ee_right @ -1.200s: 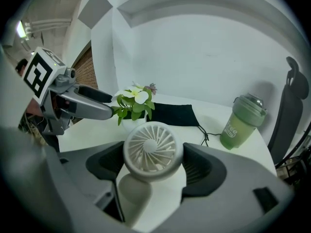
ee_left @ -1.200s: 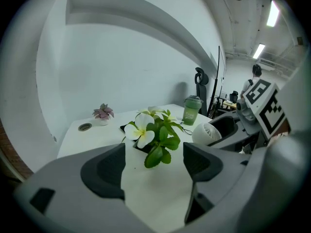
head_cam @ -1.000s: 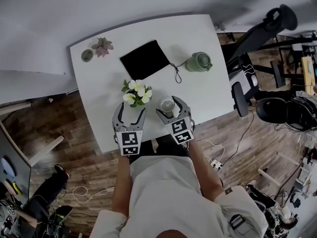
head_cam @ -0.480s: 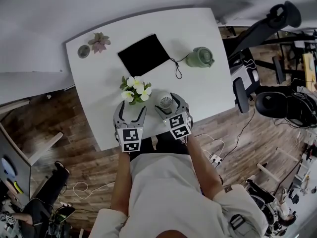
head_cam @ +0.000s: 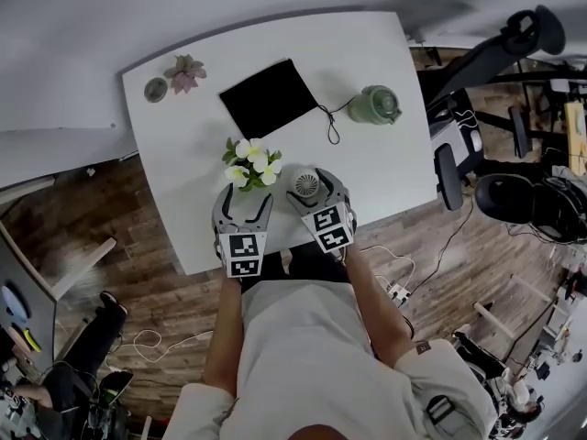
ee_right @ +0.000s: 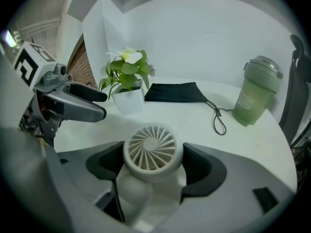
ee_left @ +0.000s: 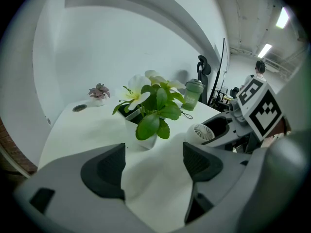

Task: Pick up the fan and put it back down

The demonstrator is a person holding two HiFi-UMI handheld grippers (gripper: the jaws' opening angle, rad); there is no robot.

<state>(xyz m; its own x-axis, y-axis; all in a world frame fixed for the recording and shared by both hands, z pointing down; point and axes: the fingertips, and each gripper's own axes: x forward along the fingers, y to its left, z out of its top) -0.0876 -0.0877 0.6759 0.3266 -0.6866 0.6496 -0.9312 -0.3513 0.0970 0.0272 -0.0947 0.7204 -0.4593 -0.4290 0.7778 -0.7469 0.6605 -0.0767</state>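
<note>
Broadly, the white desk point(head_cam: 183, 163) offers bare surface beneath and ahead of the right tool point(head_cam: 318, 191), so room to set down is no worry. Its near edge lies just behind that tool, though, and a release too far back could send the fan over it.

The left tool point(ee_left: 153, 166) hangs just to the left of the right one, its jaws standing apart with only bare desk between them. Any sideways drift could knock the two tools together and jolt the load.

The potted plant point(ee_right: 127, 84) stands ahead and to the left of the right tool, near enough that a forward slide would brush its leaves.

The fan point(ee_right: 153, 149) sits clamped by its round head between the right tool's pads, stem and base hanging below. That curved housing could roll or slip in the grip. Whether the base touches the desk I cannot tell. Letting go while it is clear or tilted would likely topple this top-heavy thing.
</note>
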